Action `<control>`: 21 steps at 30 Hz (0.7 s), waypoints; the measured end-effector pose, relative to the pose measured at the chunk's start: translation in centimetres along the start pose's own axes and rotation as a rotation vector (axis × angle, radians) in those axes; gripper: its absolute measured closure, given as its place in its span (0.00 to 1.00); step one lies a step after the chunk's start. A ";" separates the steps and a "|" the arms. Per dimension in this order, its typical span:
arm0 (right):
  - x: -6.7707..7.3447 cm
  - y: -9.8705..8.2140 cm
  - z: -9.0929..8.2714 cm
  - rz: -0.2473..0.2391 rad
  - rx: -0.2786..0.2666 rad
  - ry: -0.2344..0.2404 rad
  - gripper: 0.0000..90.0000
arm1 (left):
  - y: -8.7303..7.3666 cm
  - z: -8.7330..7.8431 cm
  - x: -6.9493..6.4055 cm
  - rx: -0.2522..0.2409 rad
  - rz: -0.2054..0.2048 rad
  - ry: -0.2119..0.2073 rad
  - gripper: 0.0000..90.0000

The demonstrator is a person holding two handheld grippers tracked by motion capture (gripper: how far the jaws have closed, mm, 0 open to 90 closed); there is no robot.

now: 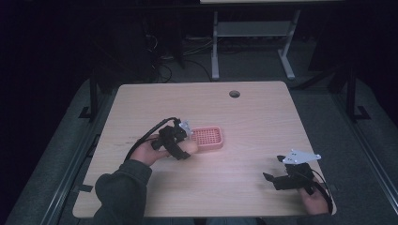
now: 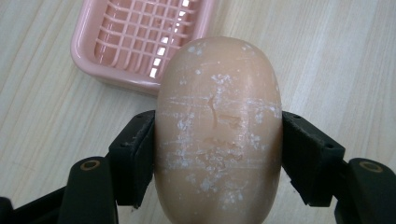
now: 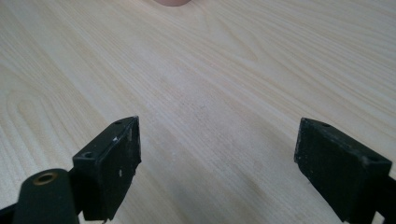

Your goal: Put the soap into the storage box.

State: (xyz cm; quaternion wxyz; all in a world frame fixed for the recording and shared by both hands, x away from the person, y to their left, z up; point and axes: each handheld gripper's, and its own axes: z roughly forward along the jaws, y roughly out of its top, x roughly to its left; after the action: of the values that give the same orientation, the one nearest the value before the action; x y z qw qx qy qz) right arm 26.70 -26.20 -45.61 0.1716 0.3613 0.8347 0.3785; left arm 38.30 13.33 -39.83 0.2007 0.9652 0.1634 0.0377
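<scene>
A peach-coloured oval soap bar (image 2: pixel 218 130), flecked with white scuffs, is clamped between the two black jaws of my left gripper (image 2: pixel 218 154). In the high view the left gripper (image 1: pixel 187 140) sits at the left edge of a pink slotted soap dish (image 1: pixel 207 137), with the soap (image 1: pixel 191 147) just in front of that dish. The dish (image 2: pixel 140 39) lies just beyond the soap in the left gripper view, and nothing rests in it. My right gripper (image 1: pixel 272 176) hovers low near the table's front right, jaws wide apart with bare wood between them (image 3: pixel 217 168).
The light wooden table (image 1: pixel 244 117) has a round cable hole (image 1: pixel 234 93) near its far edge. A white desk frame (image 1: pixel 253 42) stands on the dark floor behind. A pink edge (image 3: pixel 173 2) peeks in at the top of the right gripper view.
</scene>
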 end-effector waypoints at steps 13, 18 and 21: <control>0.0 0.0 -0.1 0.007 -0.006 -0.002 0.16 | 1.2 0.0 0.6 -0.003 -0.001 0.000 0.36; 0.0 0.0 -0.1 0.010 -0.006 -0.001 0.16 | 1.6 0.1 0.9 0.010 0.007 0.003 0.36; 0.0 0.0 -0.1 0.010 -0.006 -0.001 0.16 | 1.9 0.1 1.0 0.013 0.008 0.006 0.36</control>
State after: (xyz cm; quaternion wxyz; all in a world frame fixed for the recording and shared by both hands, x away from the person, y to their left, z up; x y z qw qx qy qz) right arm 26.66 -26.28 -45.57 0.1711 0.3651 0.8318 0.3815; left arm 39.82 12.00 -39.14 0.1939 0.9670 0.1602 0.0403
